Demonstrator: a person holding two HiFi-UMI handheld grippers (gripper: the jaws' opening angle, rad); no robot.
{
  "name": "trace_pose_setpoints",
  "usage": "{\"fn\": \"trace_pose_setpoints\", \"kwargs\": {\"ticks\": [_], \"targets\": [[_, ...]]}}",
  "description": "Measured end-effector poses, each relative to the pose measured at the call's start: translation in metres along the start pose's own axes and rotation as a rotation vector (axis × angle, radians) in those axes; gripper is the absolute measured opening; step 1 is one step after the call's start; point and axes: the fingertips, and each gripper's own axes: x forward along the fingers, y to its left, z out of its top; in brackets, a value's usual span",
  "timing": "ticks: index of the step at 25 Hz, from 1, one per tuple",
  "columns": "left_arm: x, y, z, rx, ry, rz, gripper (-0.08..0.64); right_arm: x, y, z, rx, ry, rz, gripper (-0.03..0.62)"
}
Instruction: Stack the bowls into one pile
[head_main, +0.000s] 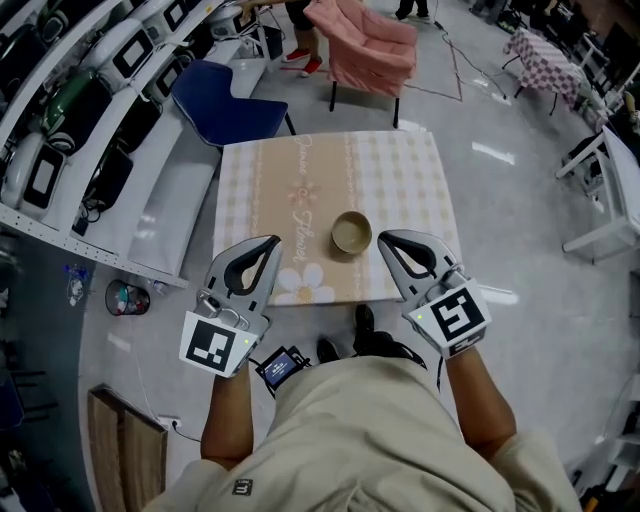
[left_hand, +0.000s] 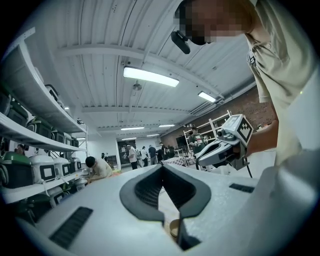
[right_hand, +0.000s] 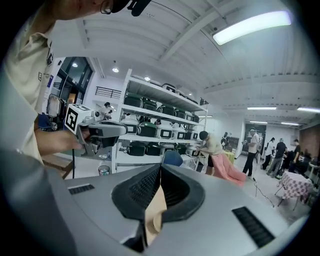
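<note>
Left gripper (head_main: 270, 242) and right gripper (head_main: 384, 239): closed, empty, flanking bowls (head_main: 351, 232) on tabletop (head_main: 400, 170). Apparently one pile already; keep clear, avoid nudging.

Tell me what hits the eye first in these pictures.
A lone tan bowl sits near the front edge of the checked, flower-printed table; whether more bowls nest inside it cannot be told. The left gripper and right gripper flank it without touching, jaws shut and empty. A pink chair stands beyond the table's far side.
</note>
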Motion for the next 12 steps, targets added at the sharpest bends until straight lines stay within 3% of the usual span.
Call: {"fn": "trace_pose_setpoints", "kwargs": {"ticks": [7,12], "targets": [[-0.009,-0.001,0.001,0.047,0.01,0.028,0.008,0.037,-0.012,-0.038,0.044,0.021,-0.01,0.008],[-0.002,0.004,-0.014,0.038,0.036,0.044,0.008,0.057,-0.018,-0.057,0.073,0.026,0.002,0.008]]}}
